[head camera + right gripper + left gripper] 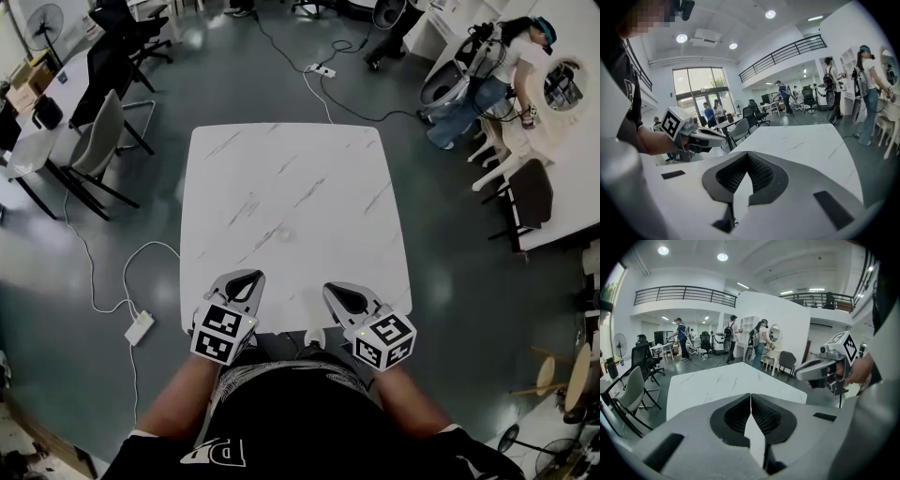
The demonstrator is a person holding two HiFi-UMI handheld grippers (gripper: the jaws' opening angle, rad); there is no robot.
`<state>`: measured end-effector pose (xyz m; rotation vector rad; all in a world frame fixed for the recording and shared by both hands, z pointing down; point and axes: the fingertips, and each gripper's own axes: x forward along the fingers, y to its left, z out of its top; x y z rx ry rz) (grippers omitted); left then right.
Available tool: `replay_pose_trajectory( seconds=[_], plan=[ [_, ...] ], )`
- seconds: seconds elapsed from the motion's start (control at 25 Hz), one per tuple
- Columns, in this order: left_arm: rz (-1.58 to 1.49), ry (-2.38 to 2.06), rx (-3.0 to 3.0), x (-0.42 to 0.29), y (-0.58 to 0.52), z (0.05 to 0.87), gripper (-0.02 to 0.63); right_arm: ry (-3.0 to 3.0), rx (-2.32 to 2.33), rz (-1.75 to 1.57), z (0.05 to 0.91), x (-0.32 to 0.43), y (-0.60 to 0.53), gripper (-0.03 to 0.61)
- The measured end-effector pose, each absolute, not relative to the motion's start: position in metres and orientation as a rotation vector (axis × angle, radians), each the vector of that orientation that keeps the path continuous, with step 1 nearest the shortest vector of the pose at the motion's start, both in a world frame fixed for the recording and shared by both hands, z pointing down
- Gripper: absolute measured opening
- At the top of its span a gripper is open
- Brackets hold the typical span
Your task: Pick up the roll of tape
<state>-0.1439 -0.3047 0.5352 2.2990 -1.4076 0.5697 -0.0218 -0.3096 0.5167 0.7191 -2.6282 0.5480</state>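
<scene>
L claw (247, 275) & R claw (333, 289) hover side by side over the near edge of the white marble surface (281, 169). Both are pinched fully together, nothing btwn. Tape roll: can't confirm; I only see a faint pale spot (286, 234) mid-surface, ahead of both.
</scene>
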Motion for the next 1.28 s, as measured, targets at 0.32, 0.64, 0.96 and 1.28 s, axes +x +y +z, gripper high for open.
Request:
replay_pose_trajectory(
  seconds=[0.32, 0.64, 0.96, 1.28],
  plan=[
    [0.637, -1.34, 2.279, -0.136, -0.338, 0.586, 0.02, -2.596, 0.771, 0.581, 0.528, -0.014, -0.316, 0.005],
    [0.722, -1.261, 2.253, -0.119, -0.383, 0.628, 0.035, -2.585, 0.83, 0.612, 0.528, 0.001, -0.322, 0.005],
    [0.847, -1.225, 2.22, -0.107, -0.423, 0.669, 0.115, -2.551, 0.936, 0.661, 0.535, 0.035, -0.327, 0.005],
    [0.97, -1.234, 2.138, -0.115, -0.452, 0.715, 0.179, -2.498, 1.051, 0.694, 0.538, 0.075, -0.325, 0.005]
  ],
)
